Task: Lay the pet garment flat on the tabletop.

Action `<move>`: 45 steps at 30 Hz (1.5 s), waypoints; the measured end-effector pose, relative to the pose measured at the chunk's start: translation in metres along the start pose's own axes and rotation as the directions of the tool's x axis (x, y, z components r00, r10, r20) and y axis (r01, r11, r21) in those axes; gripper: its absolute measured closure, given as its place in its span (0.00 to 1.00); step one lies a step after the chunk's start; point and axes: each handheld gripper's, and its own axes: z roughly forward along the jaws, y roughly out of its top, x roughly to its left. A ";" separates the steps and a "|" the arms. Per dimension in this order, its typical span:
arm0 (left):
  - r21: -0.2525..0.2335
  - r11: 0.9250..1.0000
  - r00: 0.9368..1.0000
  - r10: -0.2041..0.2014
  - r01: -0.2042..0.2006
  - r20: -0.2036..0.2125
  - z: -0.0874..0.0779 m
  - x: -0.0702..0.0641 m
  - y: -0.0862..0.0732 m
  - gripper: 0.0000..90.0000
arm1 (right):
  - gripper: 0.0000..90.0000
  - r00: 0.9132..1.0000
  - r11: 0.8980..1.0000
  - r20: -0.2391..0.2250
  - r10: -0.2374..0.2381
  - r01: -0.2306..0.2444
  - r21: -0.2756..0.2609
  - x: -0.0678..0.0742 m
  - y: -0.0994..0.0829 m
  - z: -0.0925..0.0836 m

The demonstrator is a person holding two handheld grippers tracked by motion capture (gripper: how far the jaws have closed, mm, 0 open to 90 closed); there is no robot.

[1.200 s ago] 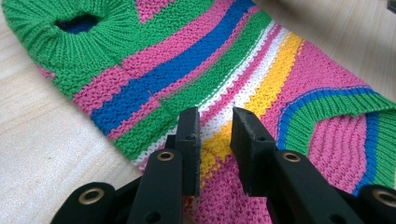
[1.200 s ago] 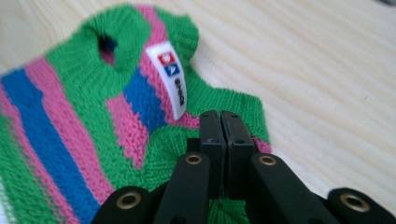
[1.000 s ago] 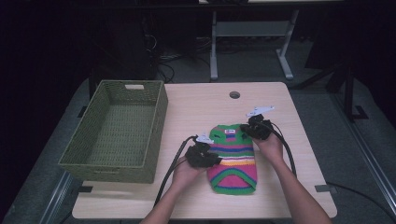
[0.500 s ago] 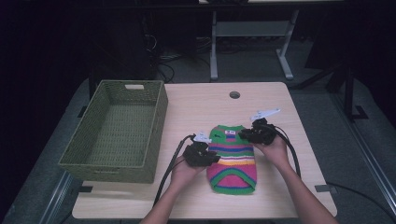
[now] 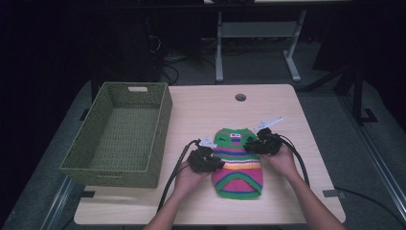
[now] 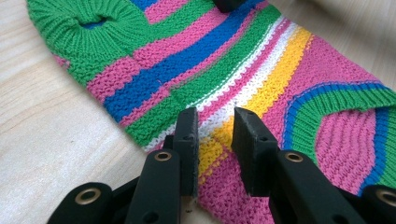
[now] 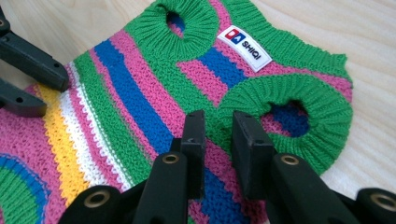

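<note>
The sweater (image 5: 238, 160) is being kept flat on the table (image 5: 210, 108), long axis toward the person; the left gripper (image 6: 215, 135) and right gripper (image 7: 218, 135) are being held narrowly parted over opposite side edges, nothing clamped.

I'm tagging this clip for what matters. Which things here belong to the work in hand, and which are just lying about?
In the job:
- striped knit pet sweater
- left gripper, over its edge
- right gripper, near an armhole
- green woven basket, probably its destination

Just about:
- table with its cable hole
- white frame behind
</note>
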 end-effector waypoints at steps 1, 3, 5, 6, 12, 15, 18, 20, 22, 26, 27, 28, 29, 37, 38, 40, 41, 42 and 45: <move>-0.002 1.000 1.000 -0.004 0.004 -0.001 0.000 0.000 0.000 0.78 | 0.82 1.000 1.000 -0.001 0.002 -0.002 -0.006 0.000 0.000 0.001; 0.004 1.000 1.000 0.005 -0.005 -0.004 -0.001 0.001 0.000 0.78 | 0.81 1.000 1.000 -0.005 0.013 -0.013 -0.010 0.000 0.000 0.002; -0.003 1.000 1.000 -0.009 0.009 -0.006 -0.001 0.000 -0.001 0.78 | 0.81 1.000 1.000 -0.005 0.017 -0.017 -0.014 0.001 0.001 0.003; 0.002 1.000 1.000 -0.008 0.008 -0.007 -0.001 0.001 -0.001 0.78 | 0.80 1.000 1.000 -0.003 0.014 -0.014 -0.015 0.001 0.001 0.004; -0.007 1.000 1.000 -0.026 0.026 -0.003 -0.002 0.003 0.000 0.76 | 0.72 0.999 0.999 -0.032 0.029 -0.030 -0.035 0.000 0.000 0.004; -0.032 0.999 0.999 -0.038 0.038 0.002 -0.006 0.004 0.000 0.74 | 0.69 0.997 0.998 -0.063 0.038 -0.041 -0.050 0.000 -0.001 0.001; -0.040 0.998 0.999 -0.047 0.047 0.005 -0.008 0.005 0.001 0.72 | 0.67 0.996 0.997 -0.087 0.032 -0.038 -0.061 0.000 -0.002 -0.002; -0.043 0.998 0.999 -0.040 0.040 0.000 -0.010 0.005 0.001 0.71 | 0.66 0.995 0.998 -0.097 0.026 -0.032 -0.062 0.000 -0.002 -0.004; -0.055 0.997 0.999 -0.051 0.052 0.005 -0.011 0.005 0.001 0.70 | 0.65 0.994 0.997 -0.110 0.028 -0.036 -0.071 0.000 -0.002 -0.006; -0.065 0.996 0.998 -0.064 0.064 0.009 -0.014 0.005 0.001 0.65 | 0.61 0.989 0.994 -0.140 0.039 -0.053 -0.096 0.000 -0.005 -0.013; -0.068 0.996 0.998 -0.063 0.064 0.009 -0.015 0.005 0.001 0.63 | 0.61 0.989 0.994 -0.143 0.039 -0.054 -0.100 0.000 -0.005 -0.015; -0.068 0.995 0.998 -0.068 0.068 0.010 -0.016 0.005 0.001 0.62 | 0.60 0.989 0.994 -0.144 0.038 -0.053 -0.100 0.000 -0.006 -0.017; -0.073 0.995 0.998 -0.065 0.066 0.011 -0.017 0.005 0.001 0.61 | 0.60 0.988 0.993 -0.147 0.040 -0.056 -0.101 -0.001 -0.007 -0.018; -0.081 0.995 0.998 -0.056 0.055 -0.001 -0.026 0.005 0.000 0.53 | 0.53 0.985 0.994 -0.167 0.043 -0.058 -0.089 -0.003 -0.012 -0.029; -0.080 0.995 0.998 -0.057 0.056 -0.005 -0.027 0.005 -0.001 0.52 | 0.52 0.986 0.994 -0.161 0.040 -0.055 -0.093 -0.002 -0.013 -0.032; -0.086 0.995 0.998 -0.061 0.060 -0.013 -0.029 0.005 -0.002 0.50 | 0.52 0.986 0.992 -0.160 0.039 -0.058 -0.112 -0.002 -0.015 -0.037; -0.089 0.994 0.998 -0.065 0.064 -0.017 -0.029 0.004 -0.002 0.49 | 0.51 0.986 0.992 -0.161 0.038 -0.057 -0.116 -0.001 -0.016 -0.039; -0.088 0.994 0.998 -0.063 0.062 -0.018 -0.030 0.004 -0.003 0.48 | 0.51 0.987 0.992 -0.158 0.035 -0.054 -0.116 -0.001 -0.017 -0.041; -0.084 0.995 0.998 -0.062 0.060 -0.024 -0.033 0.003 -0.004 0.45 | 0.49 0.988 0.992 -0.149 0.031 -0.049 -0.114 0.001 -0.022 -0.046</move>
